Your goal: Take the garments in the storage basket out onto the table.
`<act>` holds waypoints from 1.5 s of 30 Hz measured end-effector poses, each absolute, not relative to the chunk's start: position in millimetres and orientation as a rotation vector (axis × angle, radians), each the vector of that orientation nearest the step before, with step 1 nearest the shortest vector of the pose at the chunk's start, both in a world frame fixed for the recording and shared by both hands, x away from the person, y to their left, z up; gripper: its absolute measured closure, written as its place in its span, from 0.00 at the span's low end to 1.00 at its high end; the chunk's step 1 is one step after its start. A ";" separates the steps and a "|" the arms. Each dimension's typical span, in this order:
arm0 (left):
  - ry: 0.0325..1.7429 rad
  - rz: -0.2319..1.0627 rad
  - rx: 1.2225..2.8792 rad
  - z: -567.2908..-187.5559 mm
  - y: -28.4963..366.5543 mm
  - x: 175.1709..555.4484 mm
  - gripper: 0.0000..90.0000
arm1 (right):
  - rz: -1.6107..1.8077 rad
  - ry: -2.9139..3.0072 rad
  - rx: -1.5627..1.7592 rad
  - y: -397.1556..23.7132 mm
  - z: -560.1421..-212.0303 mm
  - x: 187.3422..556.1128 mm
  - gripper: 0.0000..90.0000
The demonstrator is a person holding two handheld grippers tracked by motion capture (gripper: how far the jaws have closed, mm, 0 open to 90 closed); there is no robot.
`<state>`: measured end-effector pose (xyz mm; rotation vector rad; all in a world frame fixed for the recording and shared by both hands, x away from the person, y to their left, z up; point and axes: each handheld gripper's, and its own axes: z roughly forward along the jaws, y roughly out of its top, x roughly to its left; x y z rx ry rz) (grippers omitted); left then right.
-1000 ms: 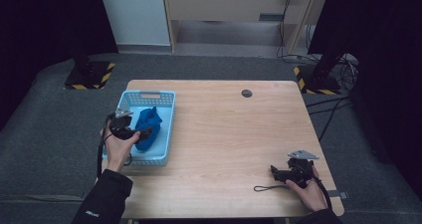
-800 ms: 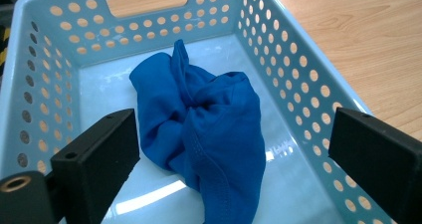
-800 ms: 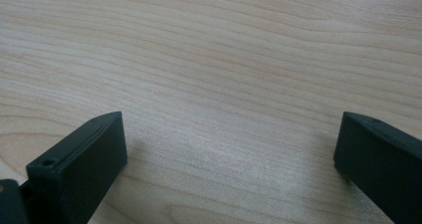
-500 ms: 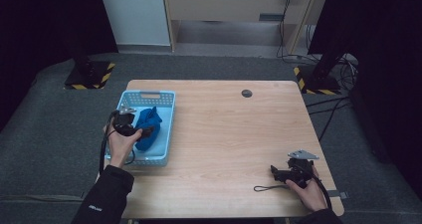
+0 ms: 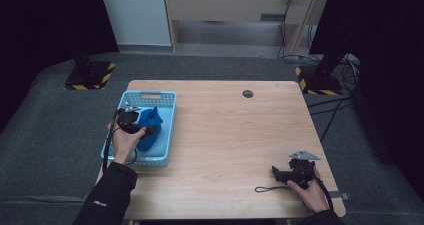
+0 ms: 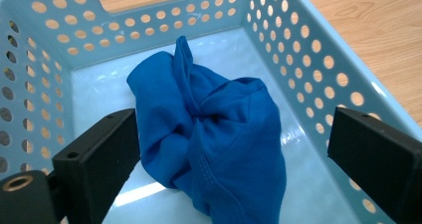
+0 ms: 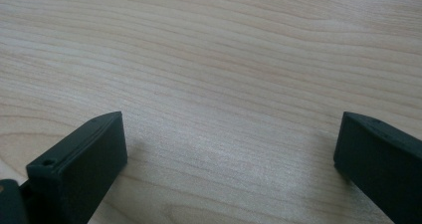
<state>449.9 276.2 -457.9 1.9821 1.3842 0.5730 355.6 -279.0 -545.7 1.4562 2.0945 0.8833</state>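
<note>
Crumpled blue cloth [image 6: 209, 134] lies in the light-blue basket [image 6: 318, 59], left claw [image 6: 234, 159] spread wide around it, not touching; soft, light, limp, so likely best pinched at the bunched middle folds; right claw [image 7: 231, 164] gapes over bare worktop [image 7: 224, 59].

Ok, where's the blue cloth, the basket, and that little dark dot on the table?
blue cloth [image 6: 214, 134], left gripper view, middle of the crumpled bundle.
basket [image 6: 318, 59], left gripper view, its holed side wall.
dark dot [image 5: 247, 93], high view, centre of the small round spot on the tabletop.
</note>
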 end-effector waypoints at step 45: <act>1.430 0.536 2.092 -496.7 265.8 478.7 0.14 | 0.883 2.094 1.456 -279.0 -545.7 355.6 0.01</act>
